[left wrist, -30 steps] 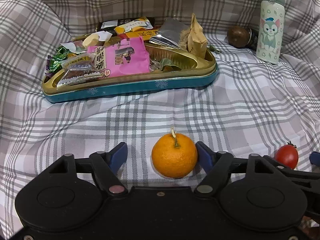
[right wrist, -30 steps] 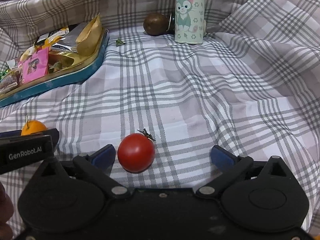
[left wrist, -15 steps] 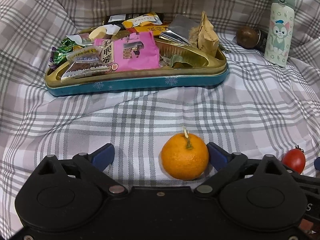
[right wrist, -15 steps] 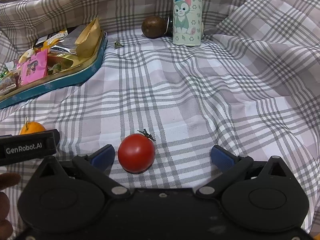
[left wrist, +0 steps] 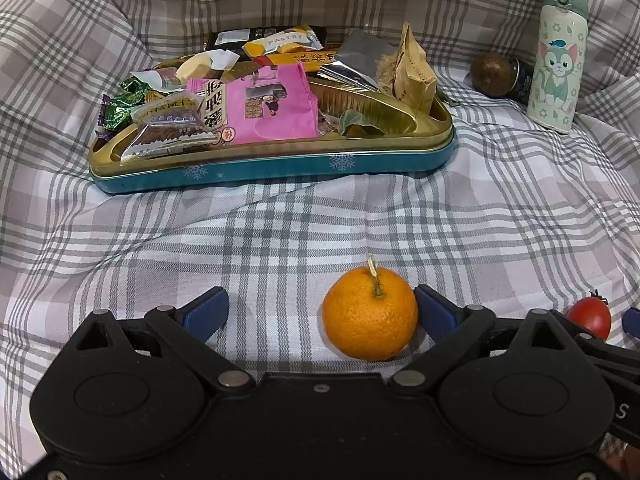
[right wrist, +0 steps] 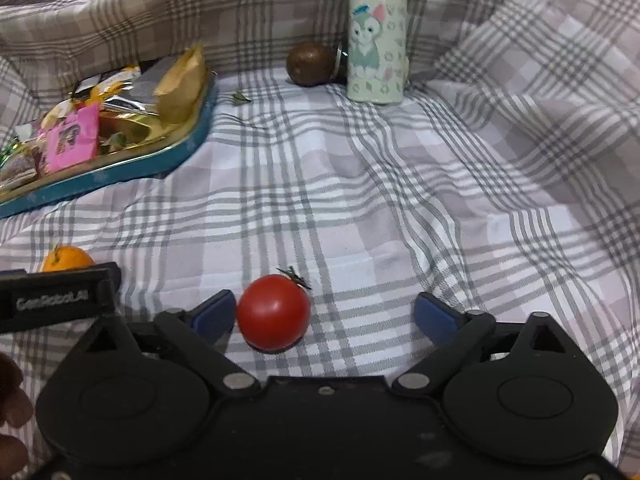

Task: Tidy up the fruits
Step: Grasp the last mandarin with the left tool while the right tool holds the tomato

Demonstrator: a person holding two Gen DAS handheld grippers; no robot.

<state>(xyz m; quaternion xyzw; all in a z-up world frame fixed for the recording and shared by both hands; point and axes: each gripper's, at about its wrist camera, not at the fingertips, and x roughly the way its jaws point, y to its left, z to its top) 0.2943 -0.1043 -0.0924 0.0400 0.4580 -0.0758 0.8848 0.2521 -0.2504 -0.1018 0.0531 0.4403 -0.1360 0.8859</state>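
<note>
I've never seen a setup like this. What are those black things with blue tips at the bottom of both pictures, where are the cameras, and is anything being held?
There is no robot arm here: a person holds a two-finger gripper in each hand, and a fisheye camera on each one looks forward along its fingers. One picture comes from the left gripper, the other from the right gripper. The blue tips are the finger pads.

Everything lies on a checked cloth. A mandarin sits between the left fingers, close to one pad; those jaws are wide open. A cherry tomato sits between the right fingers, whose jaws are closing but do not grip it. So nothing is held.

Farther back are a teal tin tray of wrapped snacks, a brown round fruit and a cartoon-cat bottle.
</note>
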